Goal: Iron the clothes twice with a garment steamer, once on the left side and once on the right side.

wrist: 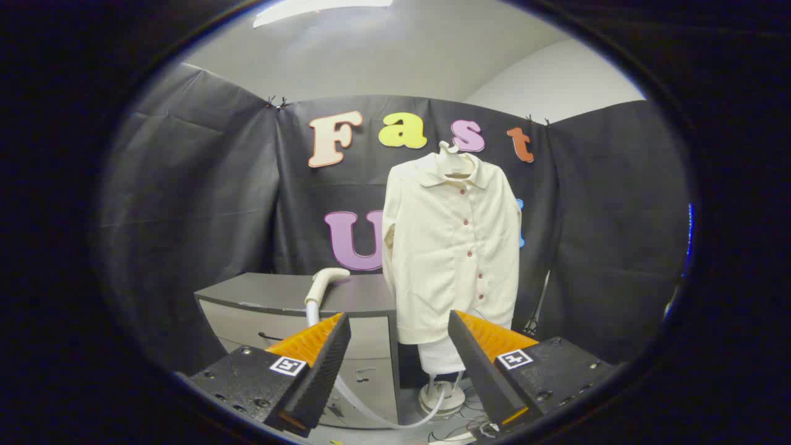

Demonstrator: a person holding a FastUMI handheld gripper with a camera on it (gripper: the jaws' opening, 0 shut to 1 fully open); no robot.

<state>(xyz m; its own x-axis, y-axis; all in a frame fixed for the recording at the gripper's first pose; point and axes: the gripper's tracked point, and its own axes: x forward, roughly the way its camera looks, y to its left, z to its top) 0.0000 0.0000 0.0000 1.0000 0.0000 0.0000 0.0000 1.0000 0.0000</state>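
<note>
My fingers [398, 346] are spread apart, gripping nothing; the steamer head [326, 279] rests on the surface [272, 290] beyond them, with the shirt [451, 247] hanging farther ahead.

The camera rides on the gripper [398, 346], looking forward along its spread fingers, level, toward the shirt [451, 247] hung against the booth's back wall, well beyond the fingertips, cabinet [278, 303] beside it

Grey cabinet [290, 309] with drawers
</note>
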